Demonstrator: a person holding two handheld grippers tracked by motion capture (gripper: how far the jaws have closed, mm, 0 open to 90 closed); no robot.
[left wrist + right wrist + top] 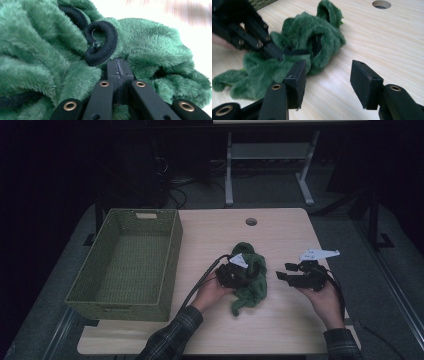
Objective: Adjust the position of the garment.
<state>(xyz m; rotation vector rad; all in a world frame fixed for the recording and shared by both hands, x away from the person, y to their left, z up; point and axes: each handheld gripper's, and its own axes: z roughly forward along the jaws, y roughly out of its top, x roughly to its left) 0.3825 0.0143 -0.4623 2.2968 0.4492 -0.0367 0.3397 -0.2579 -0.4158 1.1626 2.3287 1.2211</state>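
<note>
A crumpled green fleece cloth [252, 277] with black trim [102, 47] lies in the middle of the wooden table [280, 330]. My left gripper [243, 276] rests on the cloth's left side, and its jaws [117, 67] are shut, pinching the fleece just under a rolled black cuff. In the right gripper view that gripper [277, 53] holds a strip of the black trim taut. My right gripper [283, 271] sits just right of the cloth and is open. Its pads [295, 82] stand apart over bare wood, the left one close to the cloth [312, 42].
A green woven basket [120, 310] with nothing inside stands on the table's left part. A round cable hole [251, 221] is near the far edge. Bare wood lies right of the cloth. A white table frame [270, 155] stands on the floor beyond.
</note>
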